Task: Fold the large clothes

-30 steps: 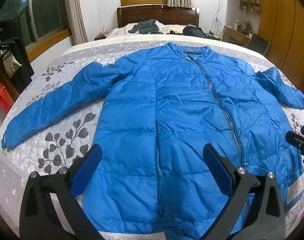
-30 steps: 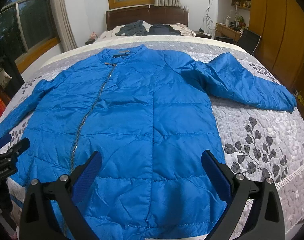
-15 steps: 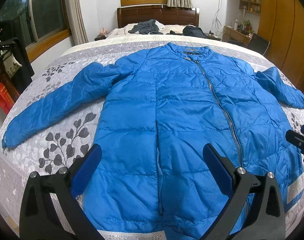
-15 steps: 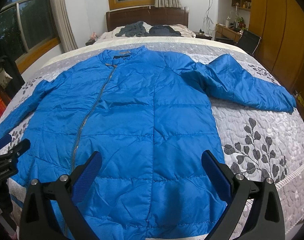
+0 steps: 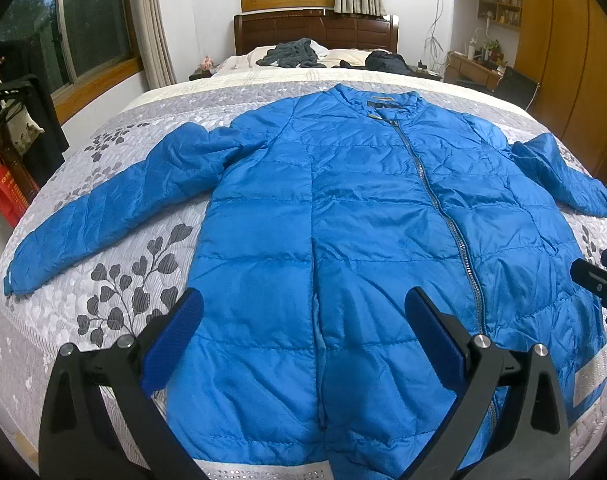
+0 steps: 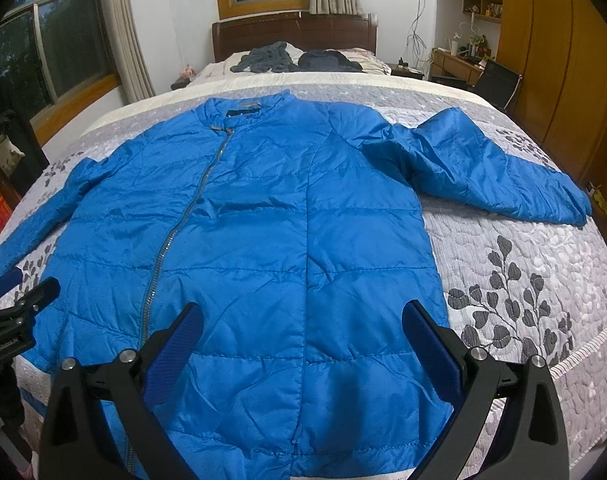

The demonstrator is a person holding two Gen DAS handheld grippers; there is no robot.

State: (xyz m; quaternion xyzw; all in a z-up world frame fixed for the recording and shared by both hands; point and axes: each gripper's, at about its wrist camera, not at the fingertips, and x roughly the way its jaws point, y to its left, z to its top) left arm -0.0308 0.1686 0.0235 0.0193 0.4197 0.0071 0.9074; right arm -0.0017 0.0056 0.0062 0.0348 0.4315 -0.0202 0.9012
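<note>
A large blue quilted jacket [image 5: 343,220] [image 6: 263,232] lies flat and zipped on the bed, collar at the far end, hem toward me. Its left sleeve [image 5: 115,204] stretches out over the quilt; the right sleeve [image 6: 491,172] angles out to the other side. My left gripper [image 5: 303,320] hovers open above the hem on the jacket's left half, nothing between its blue pads. My right gripper [image 6: 303,324] hovers open above the hem on the right half, also holding nothing. Each gripper's tip shows at the edge of the other's view, the right gripper [image 5: 595,280] and the left gripper [image 6: 19,292].
The bed carries a grey leaf-patterned quilt [image 6: 523,280] [image 5: 115,292]. Dark clothes [image 5: 291,56] lie by the wooden headboard [image 5: 315,32]. A rack with dark garments and a red bag [image 5: 7,192] stands left; a desk and chair [image 6: 495,80] and wooden wardrobe [image 6: 563,60] stand right.
</note>
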